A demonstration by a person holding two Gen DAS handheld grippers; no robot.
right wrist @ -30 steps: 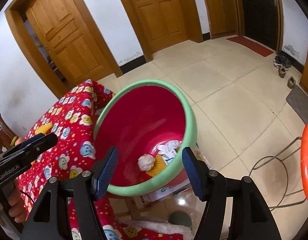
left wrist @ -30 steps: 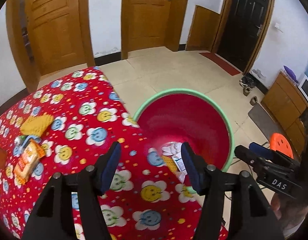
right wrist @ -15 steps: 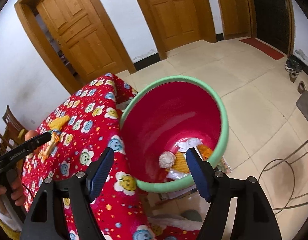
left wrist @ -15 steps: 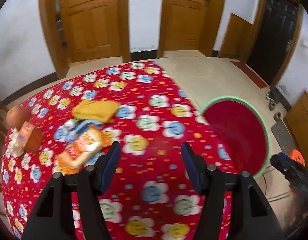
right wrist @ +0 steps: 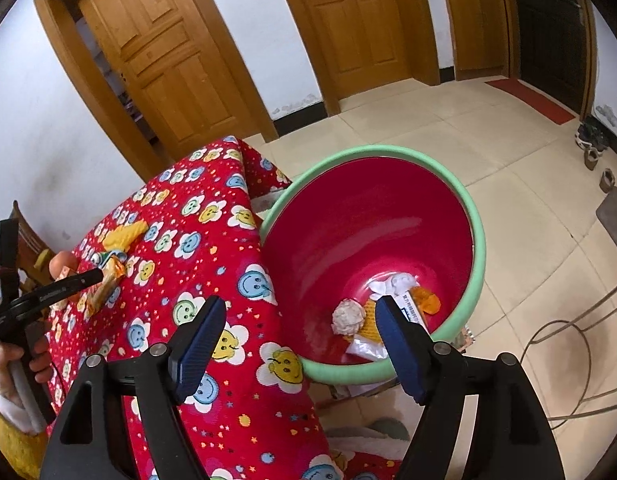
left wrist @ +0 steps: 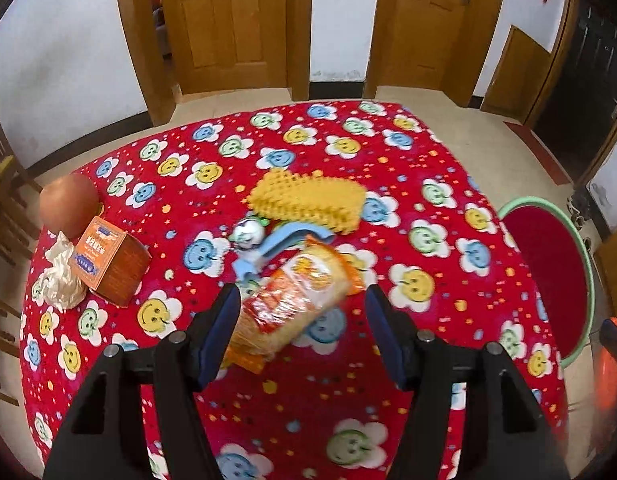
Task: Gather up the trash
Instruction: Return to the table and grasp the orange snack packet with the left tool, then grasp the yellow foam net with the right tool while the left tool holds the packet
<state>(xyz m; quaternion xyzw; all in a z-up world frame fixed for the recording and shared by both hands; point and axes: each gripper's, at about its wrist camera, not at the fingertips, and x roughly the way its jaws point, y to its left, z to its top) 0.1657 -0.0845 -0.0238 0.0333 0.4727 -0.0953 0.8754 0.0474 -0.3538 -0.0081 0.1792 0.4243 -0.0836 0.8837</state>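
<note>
While both grippers gape empty, a blue clip [left wrist: 284, 240] and yellow sponge [left wrist: 308, 200] crowd the snack packet [left wrist: 296, 300].

The table [left wrist: 428, 184] is viewed steeply downward from close above by the left wrist camera, the doors lying beyond it. The basin [right wrist: 478, 248] at the table's right edge is viewed from nearby by the right wrist camera. Table, basin and doors are shared by both views.

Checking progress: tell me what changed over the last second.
The left tool swung from the bin to straddle the snack packet, not gripping. The right tool has just been opening, empty, by the bin. Trash in the bin stayed put.
</note>
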